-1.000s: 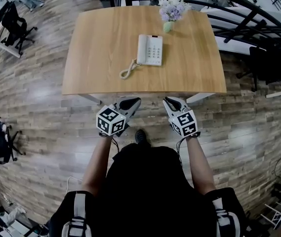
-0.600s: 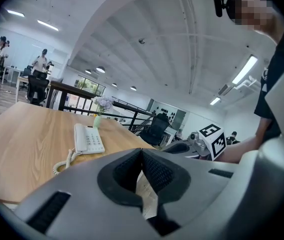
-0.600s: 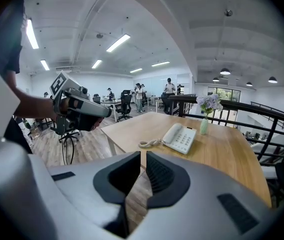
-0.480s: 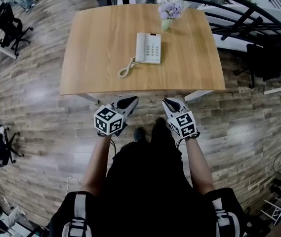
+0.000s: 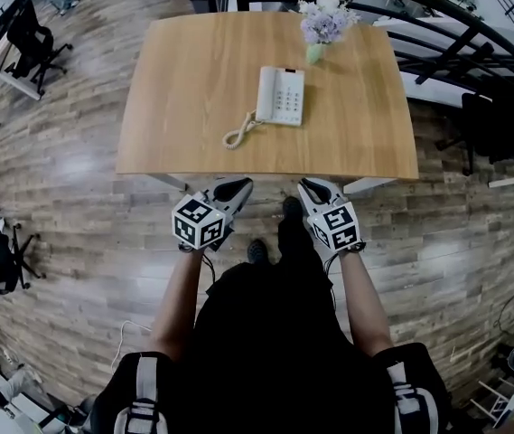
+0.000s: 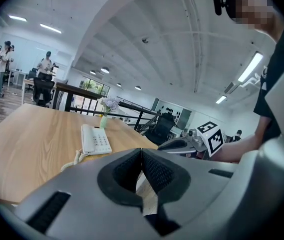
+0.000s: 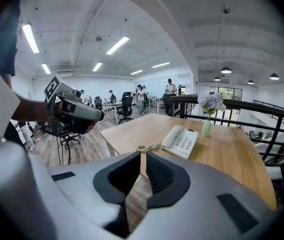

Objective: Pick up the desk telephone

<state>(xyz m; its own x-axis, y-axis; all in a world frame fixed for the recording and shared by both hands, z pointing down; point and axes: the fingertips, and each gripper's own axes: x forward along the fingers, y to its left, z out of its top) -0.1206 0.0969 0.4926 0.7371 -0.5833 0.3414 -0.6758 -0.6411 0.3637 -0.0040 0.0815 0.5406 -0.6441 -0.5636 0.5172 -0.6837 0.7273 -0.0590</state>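
A white desk telephone [image 5: 281,96] lies on the wooden table [image 5: 184,89], its handset on the left side and a coiled cord [image 5: 238,132] trailing toward the near edge. The phone also shows in the left gripper view [image 6: 95,139] and the right gripper view [image 7: 180,141]. My left gripper [image 5: 241,186] hangs just short of the table's near edge, shut with nothing in it. My right gripper [image 5: 313,186] is beside it, also shut and empty. Both point toward the table, well short of the phone.
A small vase of pale purple flowers [image 5: 324,23] stands behind the phone at the table's far edge. Black railings [image 5: 455,34] run along the right, office chairs [image 5: 31,43] stand at the far left, and people stand far off [image 6: 2,66]. Wood floor surrounds the table.
The table and phone have shifted slightly right and lower in the head view. One foot now shows forward under the right gripper. Both grippers stay shut in about the same place.
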